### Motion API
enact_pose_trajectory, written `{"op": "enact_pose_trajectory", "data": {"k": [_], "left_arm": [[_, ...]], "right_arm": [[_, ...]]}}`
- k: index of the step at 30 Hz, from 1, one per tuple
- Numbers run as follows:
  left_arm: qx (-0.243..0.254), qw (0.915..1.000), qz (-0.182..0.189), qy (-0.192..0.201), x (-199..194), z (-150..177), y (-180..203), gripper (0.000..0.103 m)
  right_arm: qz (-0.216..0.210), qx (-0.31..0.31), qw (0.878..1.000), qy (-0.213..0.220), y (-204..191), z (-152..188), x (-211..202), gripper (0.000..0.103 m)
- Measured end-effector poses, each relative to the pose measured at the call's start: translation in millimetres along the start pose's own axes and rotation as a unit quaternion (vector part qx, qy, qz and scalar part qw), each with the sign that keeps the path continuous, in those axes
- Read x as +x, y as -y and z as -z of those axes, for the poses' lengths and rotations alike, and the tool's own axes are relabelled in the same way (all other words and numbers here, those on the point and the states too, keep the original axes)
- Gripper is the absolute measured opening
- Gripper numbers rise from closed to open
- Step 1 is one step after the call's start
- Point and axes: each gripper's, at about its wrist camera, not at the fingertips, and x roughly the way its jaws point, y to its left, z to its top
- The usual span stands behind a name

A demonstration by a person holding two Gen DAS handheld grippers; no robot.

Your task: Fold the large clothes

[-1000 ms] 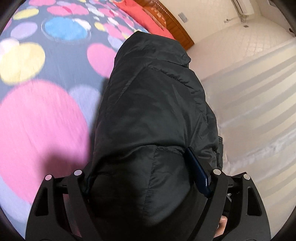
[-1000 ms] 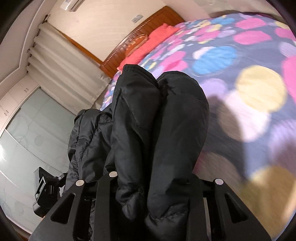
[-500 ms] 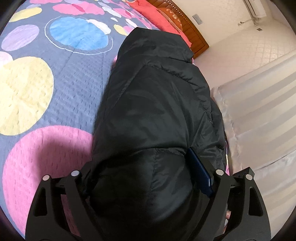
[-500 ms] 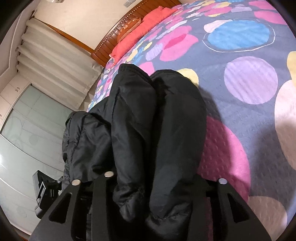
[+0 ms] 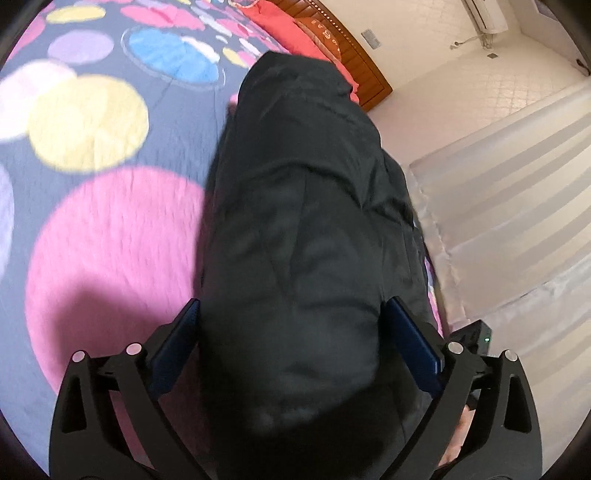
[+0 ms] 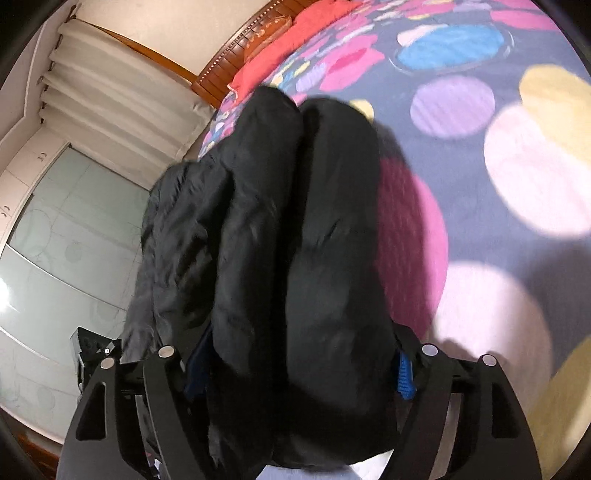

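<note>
A black puffer jacket (image 5: 303,206) lies in a thick folded bundle on the bed's dotted quilt (image 5: 96,236). My left gripper (image 5: 291,336) is wide open; its blue-padded fingers (image 5: 413,343) stand either side of the bundle's near end. In the right wrist view the jacket (image 6: 295,221) shows as two padded rolls side by side. My right gripper (image 6: 299,365) is open too, its fingers (image 6: 404,376) spread around the rolls. The other gripper's body shows at the left edge (image 6: 92,347).
The quilt (image 6: 498,155) has large pink, yellow, blue and purple circles. Red pillows (image 5: 291,33) and a wooden headboard (image 5: 354,55) are at the far end. White curtains (image 6: 118,96) and a glass wardrobe door (image 6: 62,236) stand beside the bed.
Both grippers have opened: the fingers that squeezed the jacket now stand apart around it. The bundle has settled lower onto the quilt.
</note>
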Motion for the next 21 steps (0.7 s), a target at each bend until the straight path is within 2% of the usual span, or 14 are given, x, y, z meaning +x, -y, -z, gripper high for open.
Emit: {"op": "enact_pose_trajectory", "data": {"k": [1,4,6,10,15,21], "left_arm": [[0.0,1.0,-0.004,0.0,3,-1,2,0.097],[0.003,0.9996,-0.028,0.007,1,-1,17,0.089],[0.009,0.9987,-0.049,0.008,-2,-2,27,0.087],[0.018,0.9978,-0.063,0.011,2,0,26,0.087],[0.039,0.996,-0.078,0.021,11,-1,24,0.088],[0.042,0.9959,-0.076,0.023,12,4,21,0.091]], "right_arm": [[0.004,-0.007,1.0,-0.005,-3,6,1,0.069],[0.014,-0.018,1.0,0.0,-17,14,-9,0.049],[0.007,-0.013,1.0,-0.002,-20,17,-16,0.045],[0.023,-0.02,1.0,0.0,-19,19,-10,0.044],[0.017,-0.005,1.0,0.0,-2,14,0,0.044],[0.013,0.002,1.0,0.006,11,21,2,0.048]]}}
